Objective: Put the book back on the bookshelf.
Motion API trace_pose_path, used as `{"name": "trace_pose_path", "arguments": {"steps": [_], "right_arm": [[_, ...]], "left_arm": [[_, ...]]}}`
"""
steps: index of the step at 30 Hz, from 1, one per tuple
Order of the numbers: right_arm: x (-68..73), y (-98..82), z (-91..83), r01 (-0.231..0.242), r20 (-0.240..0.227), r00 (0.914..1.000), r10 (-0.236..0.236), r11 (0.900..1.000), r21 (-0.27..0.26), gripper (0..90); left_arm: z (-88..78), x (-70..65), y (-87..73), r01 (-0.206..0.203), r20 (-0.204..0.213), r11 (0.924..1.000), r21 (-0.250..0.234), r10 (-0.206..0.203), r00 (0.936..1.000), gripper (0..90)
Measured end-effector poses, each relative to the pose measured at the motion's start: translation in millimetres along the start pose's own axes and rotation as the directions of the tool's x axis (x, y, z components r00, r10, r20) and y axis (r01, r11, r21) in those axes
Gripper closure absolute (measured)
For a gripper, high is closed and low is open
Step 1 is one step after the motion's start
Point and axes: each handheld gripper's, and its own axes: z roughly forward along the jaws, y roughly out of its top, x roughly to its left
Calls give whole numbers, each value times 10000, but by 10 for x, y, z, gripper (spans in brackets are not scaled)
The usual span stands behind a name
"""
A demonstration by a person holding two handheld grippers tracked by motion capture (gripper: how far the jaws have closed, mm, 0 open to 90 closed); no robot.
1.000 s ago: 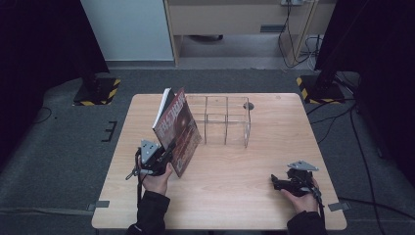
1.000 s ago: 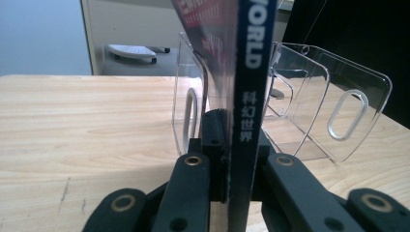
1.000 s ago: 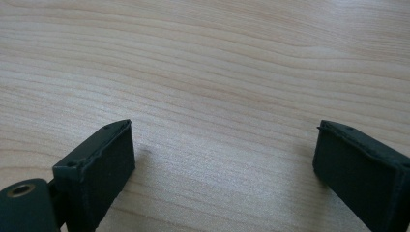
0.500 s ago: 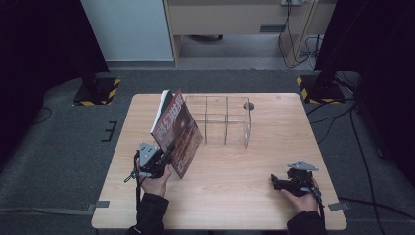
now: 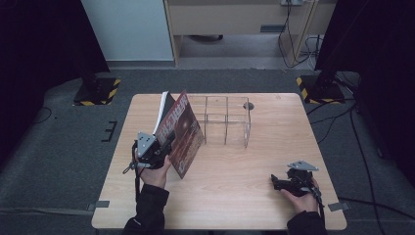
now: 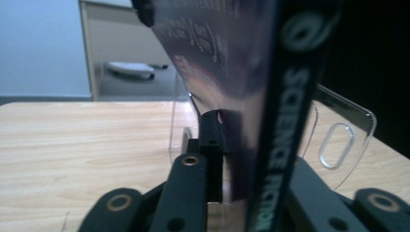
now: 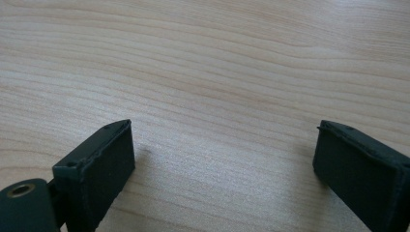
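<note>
Lifted a little since a second ago, the magazine (image 5: 180, 132) now hangs higher above the table (image 5: 230, 196), tilted, with its lower corner clear of the wood, while the right hand has kept still. The left gripper (image 5: 164, 142) has its fingers clamped on the magazine near the spine; in the left gripper view the words "SCIENCE FICTION" run up that spine (image 6: 283, 145) between the black fingers. The magazine sits just left of the clear plastic rack (image 5: 227, 120) at the back of the table, and my guess is that the lift is meant to bring it over the rack's dividers and into a slot. The right gripper (image 5: 284, 183) rests low near the table's front right corner, fingers (image 7: 101, 164) spread wide over bare wood, holding nothing. The magazine's far side and the rack's leftmost slot are hidden behind the cover, and the cover print is too blurred to read.
</note>
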Motion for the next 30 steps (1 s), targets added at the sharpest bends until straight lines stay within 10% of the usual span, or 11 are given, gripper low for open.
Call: {"name": "trace_pose_path", "arguments": {"steps": [30], "right_arm": [[-3, 2, 0, 10, -8, 10000, -10, 10000, 4, 77]], "left_arm": [[502, -190, 494, 167, -438, 9971, -740, -199, 9988, 836]]}}
